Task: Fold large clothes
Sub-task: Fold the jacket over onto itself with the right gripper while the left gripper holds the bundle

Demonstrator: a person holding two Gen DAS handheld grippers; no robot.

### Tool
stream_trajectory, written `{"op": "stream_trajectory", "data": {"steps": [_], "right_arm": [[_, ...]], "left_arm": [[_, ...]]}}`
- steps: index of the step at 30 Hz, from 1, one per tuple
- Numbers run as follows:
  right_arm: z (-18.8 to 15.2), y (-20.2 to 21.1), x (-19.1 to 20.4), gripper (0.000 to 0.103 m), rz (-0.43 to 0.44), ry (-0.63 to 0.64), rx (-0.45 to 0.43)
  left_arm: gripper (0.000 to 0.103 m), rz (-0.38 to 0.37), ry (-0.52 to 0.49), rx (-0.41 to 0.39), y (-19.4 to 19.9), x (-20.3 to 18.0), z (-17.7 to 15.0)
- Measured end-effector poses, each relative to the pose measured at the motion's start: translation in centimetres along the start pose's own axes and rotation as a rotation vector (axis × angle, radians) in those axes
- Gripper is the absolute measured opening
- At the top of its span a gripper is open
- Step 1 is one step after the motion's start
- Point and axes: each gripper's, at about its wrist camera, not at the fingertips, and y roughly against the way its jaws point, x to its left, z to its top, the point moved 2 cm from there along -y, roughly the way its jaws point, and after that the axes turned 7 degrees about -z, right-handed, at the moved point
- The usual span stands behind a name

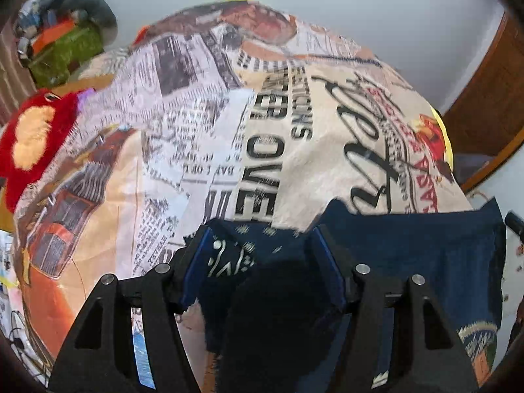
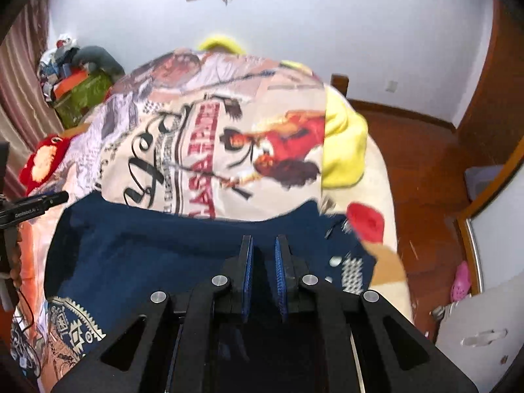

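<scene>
Navy patterned garment pinched in the closed right claw, bunched between the left claw's parted fingers.

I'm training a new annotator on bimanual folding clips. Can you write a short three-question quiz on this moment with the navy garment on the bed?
1. True or false: the right gripper stands wide open above the navy garment.
2. What lies between the fingers of the left gripper?
A. a red plush toy
B. navy cloth
C. nothing
3. Fill in: beyond the garment, the bed is covered by a sheet printed like a ____ collage.

Key
1. False: its jaws stand close together, with navy cloth between them.
2. B: its jaws stand well apart with navy cloth bunched between them.
3. Newspaper.
</scene>
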Motion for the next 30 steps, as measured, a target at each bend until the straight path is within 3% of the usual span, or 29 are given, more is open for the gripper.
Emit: {"op": "stream_trajectory", "data": {"steps": [4,7,9,13,15,20,24,25,26,28,30], "right_arm": [[0.2,1.1,0.5,0.009,0.030,0.032,-0.030],[-0.8,0.1,2.1,0.009,0.082,0.081,0.027],[-1.8,-1.5,3.2,0.009,0.063,0.121,0.084],[-3.7,-3.4,4.2,0.009,0.004,0.187,0.131],[-3.9,-3.1,4.3,0.009,-0.011,0.214,0.124],[-3.5,-1.5,4.6,0.009,-0.040,0.254,0.140],[-3.3,0.5,5.5,0.009,-0.004,0.247,0.099],[-3.2,0.8,5.9,0.009,0.011,0.245,0.098],[-3.3,1.0,6.5,0.009,0.044,0.244,0.105],[-3.7,0.9,7.4,0.009,0.086,0.253,0.129],[-4.6,-0.2,8.9,0.009,0.108,0.289,0.184]], "left_arm": [[0.066,-0.078,0.018,0.075,-2.0,0.5,-1.5],[0.065,-0.075,-0.024,0.091,-3.4,-0.9,-2.4],[0.056,-0.049,-0.065,0.089,-3.8,-1.7,-2.6],[0.012,-0.062,-0.156,0.079,-2.9,-3.4,-3.0],[0.010,-0.032,-0.183,0.019,-1.1,-3.6,-3.0],[0.010,0.013,-0.139,-0.117,3.3,-1.6,-1.4],[0.014,0.169,-0.197,-0.107,3.5,-1.4,-1.3],[0.017,0.199,-0.210,-0.102,3.4,-1.4,-1.3],[0.027,0.212,-0.226,-0.089,3.2,-1.6,-1.6],[0.044,0.168,-0.221,-0.063,3.2,-1.8,-2.4],[0.053,0.066,-0.208,-0.041,3.5,-2.7,-3.7]]}}
